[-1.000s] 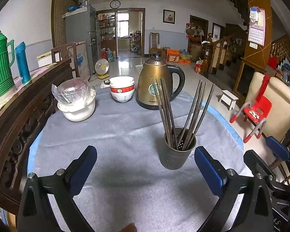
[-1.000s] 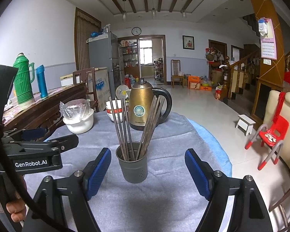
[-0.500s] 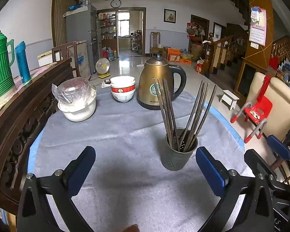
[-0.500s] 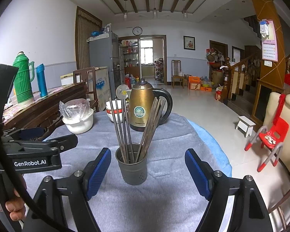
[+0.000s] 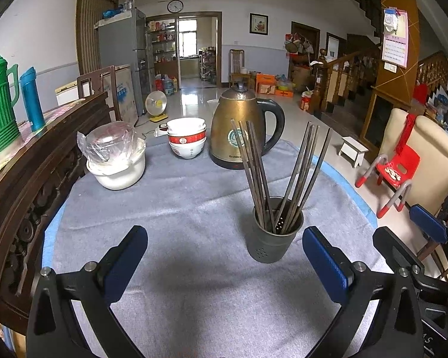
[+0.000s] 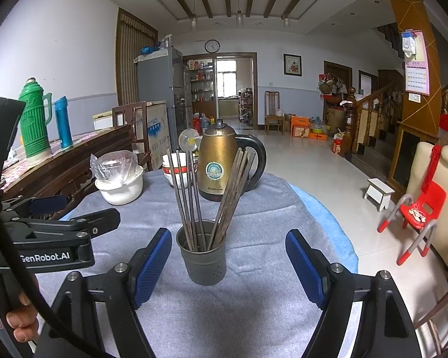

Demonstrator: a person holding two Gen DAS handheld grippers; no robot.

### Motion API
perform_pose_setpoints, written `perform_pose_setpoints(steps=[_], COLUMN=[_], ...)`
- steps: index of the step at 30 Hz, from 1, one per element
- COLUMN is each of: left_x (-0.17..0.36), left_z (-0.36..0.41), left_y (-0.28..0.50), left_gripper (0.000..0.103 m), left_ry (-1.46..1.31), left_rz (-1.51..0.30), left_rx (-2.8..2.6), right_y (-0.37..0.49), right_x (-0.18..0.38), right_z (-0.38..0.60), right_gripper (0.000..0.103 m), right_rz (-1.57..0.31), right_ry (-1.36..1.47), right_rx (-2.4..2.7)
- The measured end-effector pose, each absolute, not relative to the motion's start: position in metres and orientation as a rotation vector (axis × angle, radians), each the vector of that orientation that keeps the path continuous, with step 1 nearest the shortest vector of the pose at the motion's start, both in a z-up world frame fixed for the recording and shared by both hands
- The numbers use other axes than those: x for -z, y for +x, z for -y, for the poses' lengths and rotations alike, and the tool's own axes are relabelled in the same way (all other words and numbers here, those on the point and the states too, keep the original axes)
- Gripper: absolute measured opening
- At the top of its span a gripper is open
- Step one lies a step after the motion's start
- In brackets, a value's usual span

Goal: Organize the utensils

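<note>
A dark grey perforated holder (image 5: 273, 235) (image 6: 205, 256) stands on the grey tablecloth with several dark chopsticks (image 5: 285, 176) (image 6: 207, 200) leaning out of it in two bunches. In the left wrist view my left gripper (image 5: 224, 264) is open above bare cloth, and the holder stands just ahead, near its right finger. My right gripper (image 6: 228, 265) is open too; in the right wrist view the holder stands just beyond its blue pads, touching neither. The left gripper's black body (image 6: 47, 238) shows at the left of the right wrist view.
Behind the holder stand a bronze kettle (image 5: 243, 128), stacked red-and-white bowls (image 5: 186, 140) and a white pot with a bagged lid (image 5: 116, 161). A dark wooden sideboard (image 5: 30, 179) with green and blue flasks borders the left. The table edge (image 6: 328, 217) curves on the right.
</note>
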State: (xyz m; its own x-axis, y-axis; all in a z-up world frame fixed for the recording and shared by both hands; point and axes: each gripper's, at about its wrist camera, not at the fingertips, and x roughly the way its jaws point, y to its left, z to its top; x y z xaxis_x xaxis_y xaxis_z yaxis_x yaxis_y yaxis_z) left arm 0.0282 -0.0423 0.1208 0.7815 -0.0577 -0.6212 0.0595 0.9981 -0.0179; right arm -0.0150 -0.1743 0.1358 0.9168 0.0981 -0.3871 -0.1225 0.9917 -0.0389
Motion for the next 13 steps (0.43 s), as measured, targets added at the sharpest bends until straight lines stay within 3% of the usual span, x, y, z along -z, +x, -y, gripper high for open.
perform_pose_setpoints(steps=[13], left_x=[-0.1200], left_z=[0.0413], left_y=[0.0316], left_gripper=[0.103], left_ry=[-0.004], left_rz=[-0.670], left_rx=[0.071], right_y=[-0.0070], right_x=[-0.1301], right_z=[0.1755], right_gripper=[0.082], right_rz=[-0.406], right_ry=[-0.070], right_rx=[-0.117])
